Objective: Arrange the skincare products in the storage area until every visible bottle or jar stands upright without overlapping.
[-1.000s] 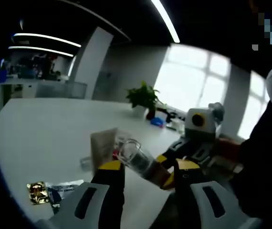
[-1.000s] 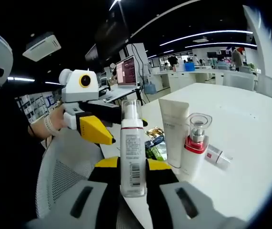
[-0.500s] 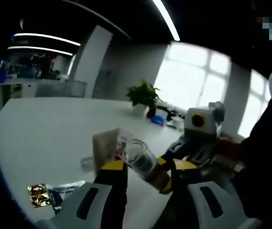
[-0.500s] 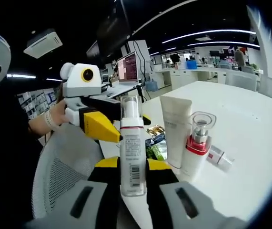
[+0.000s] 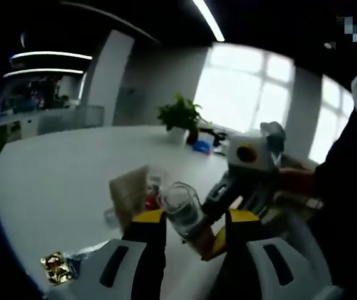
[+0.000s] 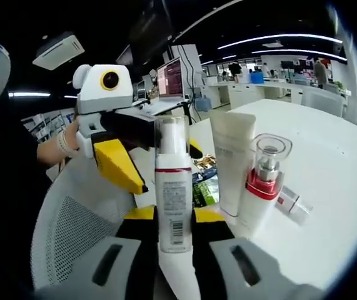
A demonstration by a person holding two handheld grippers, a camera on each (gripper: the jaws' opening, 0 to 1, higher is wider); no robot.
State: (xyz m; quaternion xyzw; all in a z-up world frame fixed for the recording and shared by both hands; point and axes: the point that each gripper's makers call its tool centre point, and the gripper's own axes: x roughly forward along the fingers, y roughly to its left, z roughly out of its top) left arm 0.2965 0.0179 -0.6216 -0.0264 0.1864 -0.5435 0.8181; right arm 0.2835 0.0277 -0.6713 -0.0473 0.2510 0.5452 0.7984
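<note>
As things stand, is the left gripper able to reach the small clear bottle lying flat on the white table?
Probably not directly. The left gripper is off the table's near edge, and the upright white tube and red-collared pump bottle stand between it and the small clear bottle on the white table.

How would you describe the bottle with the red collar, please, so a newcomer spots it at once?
On the white table, right of the bottle the right tool grips, a flat white tube stands. The pump bottle beside it alone has a red collar under a clear cap.

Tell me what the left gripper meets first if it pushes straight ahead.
Probably the clear-capped bottle held in the right gripper, just beyond the left gripper; depth is unclear.
</note>
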